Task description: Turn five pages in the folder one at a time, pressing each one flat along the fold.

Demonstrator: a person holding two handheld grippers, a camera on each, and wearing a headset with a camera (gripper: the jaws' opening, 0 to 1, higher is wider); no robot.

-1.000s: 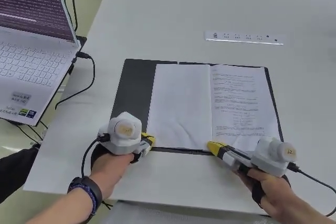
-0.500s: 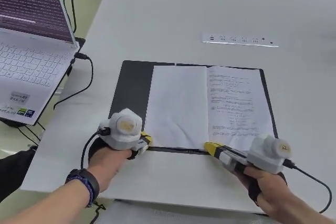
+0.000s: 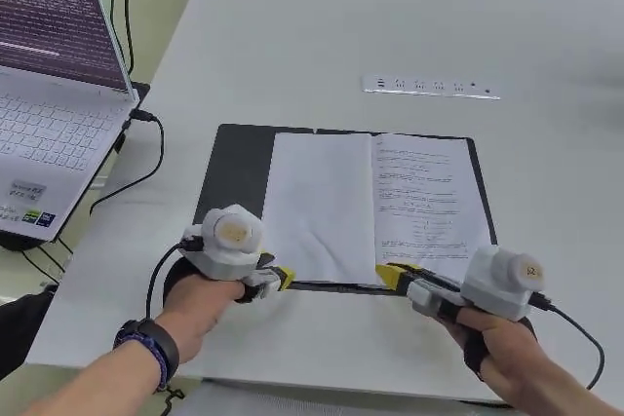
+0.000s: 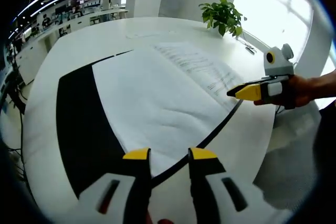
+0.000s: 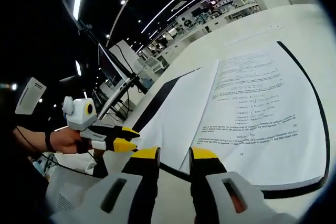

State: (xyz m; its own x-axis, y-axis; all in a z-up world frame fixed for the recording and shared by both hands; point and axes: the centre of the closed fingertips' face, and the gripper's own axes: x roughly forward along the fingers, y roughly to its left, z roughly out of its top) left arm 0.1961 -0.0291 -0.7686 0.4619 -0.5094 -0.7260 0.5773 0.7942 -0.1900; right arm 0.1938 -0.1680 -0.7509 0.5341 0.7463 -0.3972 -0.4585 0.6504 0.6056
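Two grippers sit at the near edge of the open folder, which lies flat just ahead of both sets of fingers. The left gripper and right gripper each have fingers slightly apart, holding nothing. The printed page looks thin, floppy and easily creased; its outer near corner, right of the right fingers, seems the best hold. How many sheets lie beneath is unclear.

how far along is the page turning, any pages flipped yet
At least one page lies turned, blank side up, on the left of the open folder; how many I cannot tell. In hand: left gripper and right gripper sit open at the folder's bottom edge, gripping nothing. Left: the printed page on the right is not yet turned.
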